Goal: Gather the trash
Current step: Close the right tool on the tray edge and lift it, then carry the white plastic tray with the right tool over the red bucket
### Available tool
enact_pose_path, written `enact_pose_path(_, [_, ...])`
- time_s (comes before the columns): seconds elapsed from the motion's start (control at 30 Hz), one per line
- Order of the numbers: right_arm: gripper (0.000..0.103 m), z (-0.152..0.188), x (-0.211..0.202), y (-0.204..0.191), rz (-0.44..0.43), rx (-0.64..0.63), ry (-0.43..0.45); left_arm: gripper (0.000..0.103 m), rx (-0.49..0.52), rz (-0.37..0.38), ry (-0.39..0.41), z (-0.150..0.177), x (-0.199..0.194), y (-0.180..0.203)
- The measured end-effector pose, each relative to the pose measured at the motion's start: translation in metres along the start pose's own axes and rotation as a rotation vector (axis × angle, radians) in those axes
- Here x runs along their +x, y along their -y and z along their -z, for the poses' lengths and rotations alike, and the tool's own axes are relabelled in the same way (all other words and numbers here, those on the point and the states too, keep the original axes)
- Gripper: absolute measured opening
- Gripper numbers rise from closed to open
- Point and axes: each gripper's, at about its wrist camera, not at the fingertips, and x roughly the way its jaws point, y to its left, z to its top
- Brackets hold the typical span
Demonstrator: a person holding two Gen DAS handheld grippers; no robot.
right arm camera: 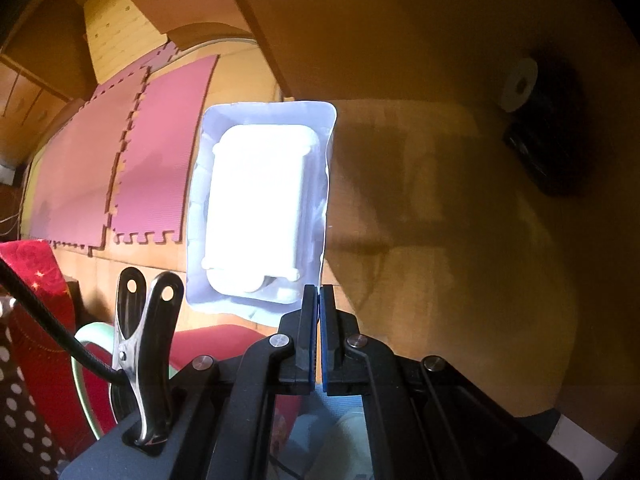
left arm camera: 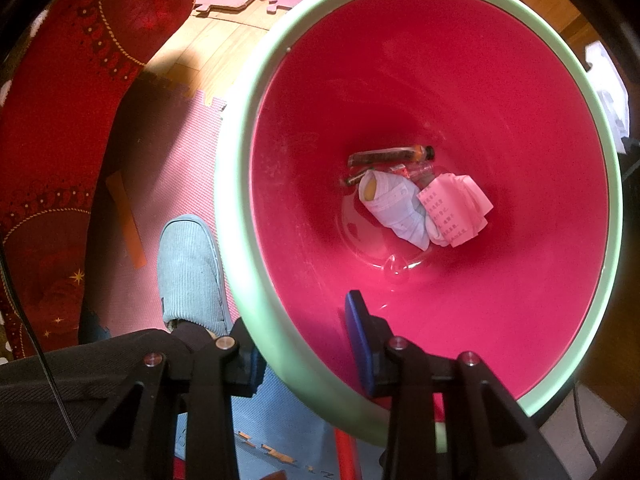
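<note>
A bin with a pale green rim (left arm camera: 240,184) and a pink inside fills the left wrist view. My left gripper (left arm camera: 306,340) is shut on the near rim, one finger outside and one blue pad (left arm camera: 360,336) inside. On the bin's bottom lie a small brown bottle (left arm camera: 390,155), a white rolled bundle (left arm camera: 394,208) and a pink printed paper (left arm camera: 454,208). In the right wrist view my right gripper (right arm camera: 319,294) is shut on the lower edge of a white plastic tray (right arm camera: 260,204), which hangs above the wooden floor.
A person's foot in a grey slipper (left arm camera: 190,272) stands beside the bin on pink foam mats (left arm camera: 168,168). Red patterned fabric (left arm camera: 60,120) lies at the left. A metal clip (right arm camera: 144,344) and cable sit at my right gripper. A black object with a white roll (right arm camera: 520,84) lies far right.
</note>
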Motion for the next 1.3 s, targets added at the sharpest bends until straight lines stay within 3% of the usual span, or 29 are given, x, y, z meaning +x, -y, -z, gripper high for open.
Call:
enact_pose_path(0.4, [0.002,-0.006,-0.009,-0.023,-0.023,-0.039,0.017,0.036,-0.002,0.000,0.001,-0.002,0.000,0.000])
enact_pose_path(1.17, [0.002,-0.009,-0.041,-0.075,0.080,-0.272,0.084,0.036,-0.005,0.002,0.004,-0.003,-0.003,-0.001])
enact_pose_path(1.3, [0.002,-0.007,-0.042,-0.076,0.084,-0.291,0.063,0.036,-0.008,0.002,0.006,-0.003,-0.003,-0.001])
